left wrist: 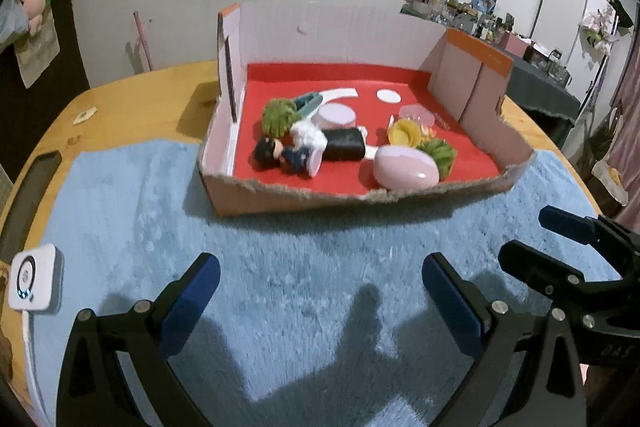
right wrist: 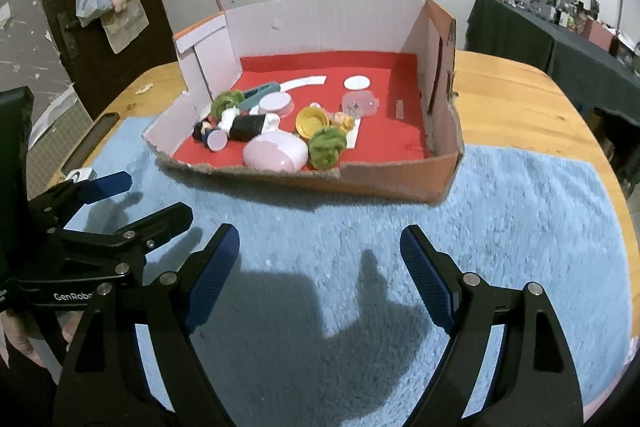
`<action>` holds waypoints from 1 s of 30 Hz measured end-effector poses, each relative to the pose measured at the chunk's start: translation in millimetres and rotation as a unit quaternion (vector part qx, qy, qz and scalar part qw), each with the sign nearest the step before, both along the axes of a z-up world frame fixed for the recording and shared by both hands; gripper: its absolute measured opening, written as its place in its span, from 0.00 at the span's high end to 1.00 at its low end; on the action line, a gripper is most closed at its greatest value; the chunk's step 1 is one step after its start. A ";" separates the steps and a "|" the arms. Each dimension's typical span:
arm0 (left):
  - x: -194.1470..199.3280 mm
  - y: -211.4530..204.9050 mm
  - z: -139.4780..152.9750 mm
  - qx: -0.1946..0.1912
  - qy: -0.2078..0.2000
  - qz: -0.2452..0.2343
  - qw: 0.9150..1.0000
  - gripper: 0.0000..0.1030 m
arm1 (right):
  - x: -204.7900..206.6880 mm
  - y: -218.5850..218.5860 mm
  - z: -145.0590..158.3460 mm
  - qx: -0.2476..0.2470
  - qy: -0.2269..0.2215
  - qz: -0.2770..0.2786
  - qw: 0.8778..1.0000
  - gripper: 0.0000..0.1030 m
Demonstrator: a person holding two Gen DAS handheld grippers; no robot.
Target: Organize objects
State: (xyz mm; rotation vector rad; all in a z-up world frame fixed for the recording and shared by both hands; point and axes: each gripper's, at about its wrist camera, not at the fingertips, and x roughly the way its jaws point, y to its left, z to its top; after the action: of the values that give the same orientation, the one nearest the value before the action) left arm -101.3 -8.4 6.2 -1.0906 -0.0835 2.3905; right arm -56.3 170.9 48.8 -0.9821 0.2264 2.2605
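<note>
A cardboard box (left wrist: pixel 280 197) (right wrist: pixel 384 183) with a red floor stands on a blue mat (left wrist: pixel 300 291) (right wrist: pixel 500 227). In it lie a pink egg-shaped case (left wrist: pixel 406 169) (right wrist: pixel 276 153), a black roll (left wrist: pixel 344 145) (right wrist: pixel 248 127), a small figurine (left wrist: pixel 280 151) (right wrist: pixel 204 131), green tufts (left wrist: pixel 280 113) (right wrist: pixel 328 145), a yellow piece (left wrist: pixel 404 133) (right wrist: pixel 312 121) and a pale round lid (left wrist: pixel 336 115) (right wrist: pixel 276 103). My left gripper (left wrist: pixel 320 291) (right wrist: pixel 138 197) is open and empty above the mat. My right gripper (right wrist: pixel 320 267) (left wrist: pixel 532 239) is open and empty beside it.
A white square device (left wrist: pixel 34 279) with a cable sits at the mat's left edge. The wooden table (left wrist: pixel 120 99) (right wrist: pixel 520 95) reaches past the mat. A dark-clothed table (right wrist: pixel 560 39) with clutter stands at the right.
</note>
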 end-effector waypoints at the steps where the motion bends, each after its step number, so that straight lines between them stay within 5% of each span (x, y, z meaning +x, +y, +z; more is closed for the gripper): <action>1: 0.8 0.0 -1.8 -0.001 -0.002 0.001 1.000 0.00 | 0.6 0.0 -2.2 -0.002 0.000 -0.001 1.000 0.20; 30: 5.2 2.4 -25.3 -0.033 -0.014 0.011 0.999 0.00 | 10.1 5.9 -32.4 -0.011 -0.012 -0.015 1.000 0.16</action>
State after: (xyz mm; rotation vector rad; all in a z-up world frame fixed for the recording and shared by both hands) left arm -96.0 -6.0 -19.1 -1.1603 -0.0258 2.4136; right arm -46.1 176.9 16.4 -1.0101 0.2537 2.2212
